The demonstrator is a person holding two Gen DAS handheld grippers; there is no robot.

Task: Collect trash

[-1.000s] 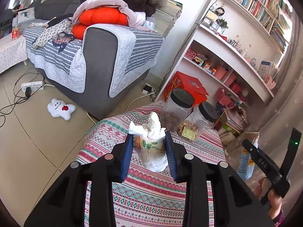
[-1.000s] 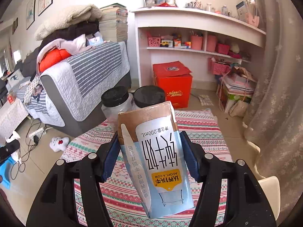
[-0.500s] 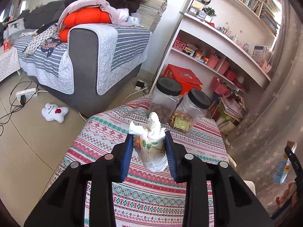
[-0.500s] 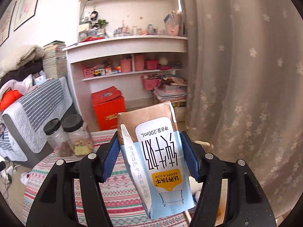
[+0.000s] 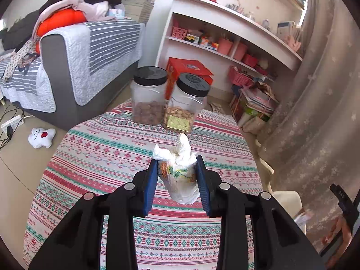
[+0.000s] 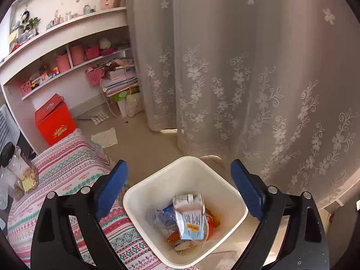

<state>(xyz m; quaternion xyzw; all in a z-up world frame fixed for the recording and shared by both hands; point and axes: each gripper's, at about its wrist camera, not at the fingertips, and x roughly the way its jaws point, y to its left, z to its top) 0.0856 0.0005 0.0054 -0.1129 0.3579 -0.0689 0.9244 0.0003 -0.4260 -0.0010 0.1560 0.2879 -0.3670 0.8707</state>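
Right tongs (image 6: 178, 185) have just sprung wide, empty, above white bin (image 6: 144, 191); milk carton (image 6: 190, 218) lies inside. Left tongs (image 5: 176, 177) clamped on crumpled wrapper wad (image 5: 180, 171) over patterned desk (image 5: 101, 148)

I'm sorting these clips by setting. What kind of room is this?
Most likely a lived-in home living room: a sofa under a striped quilt, white wall shelves crowded with books and knick-knacks, lace curtains, and a small cloth-covered table with a waste bin beside it.
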